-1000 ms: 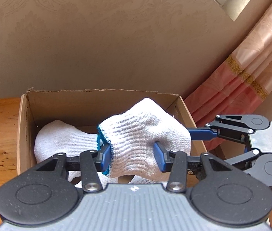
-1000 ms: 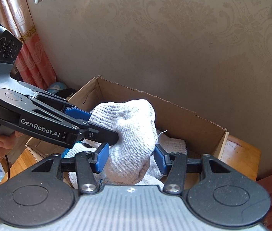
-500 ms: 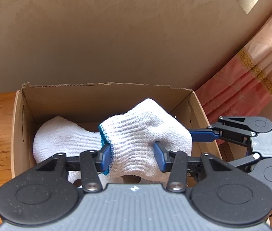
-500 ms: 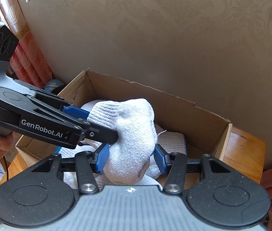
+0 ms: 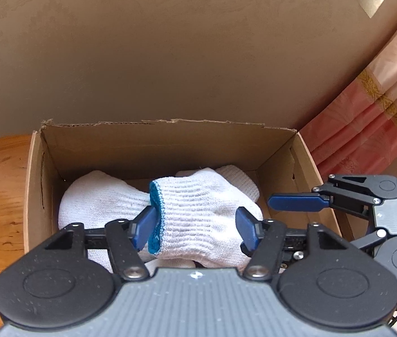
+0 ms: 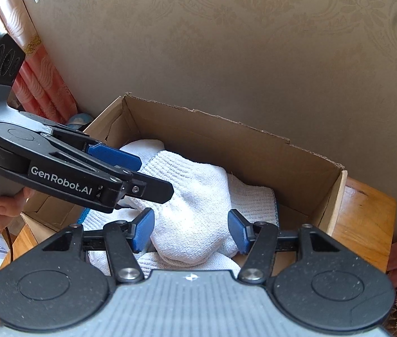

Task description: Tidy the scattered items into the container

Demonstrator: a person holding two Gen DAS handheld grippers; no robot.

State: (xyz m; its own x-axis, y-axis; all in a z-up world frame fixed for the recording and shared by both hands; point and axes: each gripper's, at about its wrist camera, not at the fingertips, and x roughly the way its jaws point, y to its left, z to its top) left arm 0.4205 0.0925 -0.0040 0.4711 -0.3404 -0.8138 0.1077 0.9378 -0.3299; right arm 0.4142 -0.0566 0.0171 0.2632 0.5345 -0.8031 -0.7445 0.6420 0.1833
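Both sets of jaws are opening now; a second ago each was pinched on the knit glove, and the glove has since sunk lower into the cardboard box (image 5: 167, 143).

Left gripper (image 5: 195, 226): blue pads straddle the white ribbed cotton glove (image 5: 198, 210), its blue-trimmed cuff just beside the left pad. Pads look barely off the fabric, no squeeze dent visible.

Right gripper (image 6: 190, 229): pads stand either side of the glove's rounded fingertip end (image 6: 195, 224), small gaps showing, so released.

Glove lies inside the box on top of other white knit gloves (image 5: 100, 196), soft lumpy pile, ribbed weave. Box is plain corrugated brown, top edges ragged where the flaps were torn off. It sits on a glossy orange wooden table (image 5: 2, 196) against embossed beige wallpaper (image 5: 170, 56). Pink curtain (image 5: 372, 129) with gold braid hangs at the side.
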